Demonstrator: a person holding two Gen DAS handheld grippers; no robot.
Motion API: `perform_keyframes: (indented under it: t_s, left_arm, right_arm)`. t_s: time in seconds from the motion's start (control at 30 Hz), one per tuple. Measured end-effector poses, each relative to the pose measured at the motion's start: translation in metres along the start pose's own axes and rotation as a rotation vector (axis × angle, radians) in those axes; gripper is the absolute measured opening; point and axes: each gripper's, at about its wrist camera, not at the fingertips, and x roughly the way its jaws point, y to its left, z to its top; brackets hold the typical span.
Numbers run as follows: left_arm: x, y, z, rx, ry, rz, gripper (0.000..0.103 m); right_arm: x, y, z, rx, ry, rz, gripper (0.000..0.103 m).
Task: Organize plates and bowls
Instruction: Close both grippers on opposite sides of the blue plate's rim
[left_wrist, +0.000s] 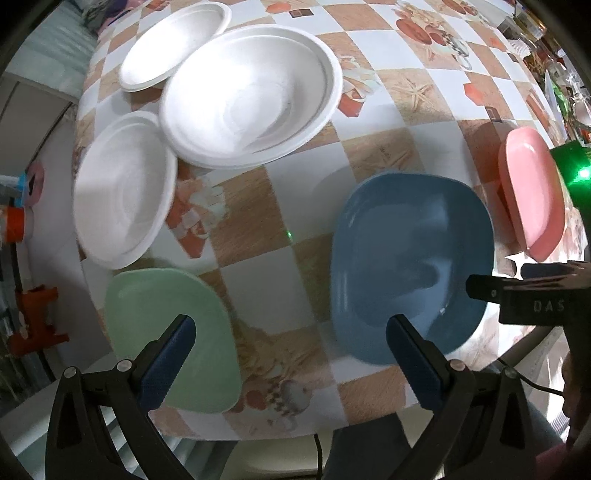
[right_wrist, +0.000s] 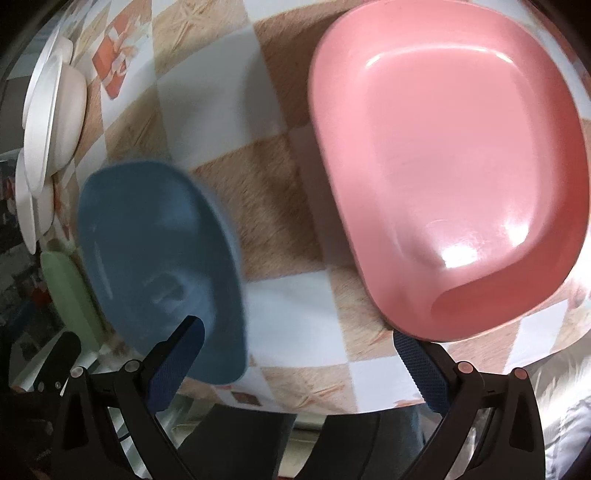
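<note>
You had a tablecloth (left_wrist: 295, 266) checkered in white and tan squares, with orange shell and starfish prints. On it sat a blue plate (left_wrist: 410, 258), a pink plate (right_wrist: 454, 162), a pale green plate (left_wrist: 173, 332) and three plain white bowls (left_wrist: 251, 96). Your grippers were black with dark blue textured pads (left_wrist: 170, 362).

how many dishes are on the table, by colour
white: 3, a large one and two smaller ones
green: 1
blue: 1
pink: 1
total: 6
</note>
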Motion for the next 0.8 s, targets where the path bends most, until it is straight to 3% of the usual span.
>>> perform_keyframes:
  t_s: [0.17, 0.43, 0.63, 0.8]
  left_arm:
    - [0.017, -0.010, 0.012, 0.011, 0.000, 0.017, 0.103]
    - [0.042, -0.016, 0.019, -0.018, 0.017, 0.009, 0.103]
    - [0.056, -0.017, 0.034, -0.029, 0.014, 0.017, 0.103]
    - [0.059, -0.016, 0.047, -0.014, -0.023, 0.009, 0.103]
  right_arm:
    - [-0.003, -0.008, 0.003, -0.005, -0.033, -0.084, 0.103]
    - [-0.003, -0.019, -0.004, -0.032, -0.044, -0.140, 0.103]
    - [-0.005, -0.002, -0.012, -0.057, -0.076, -0.107, 0.103]
    - [-0.003, 0.008, -0.013, -0.020, -0.104, -0.146, 0.103]
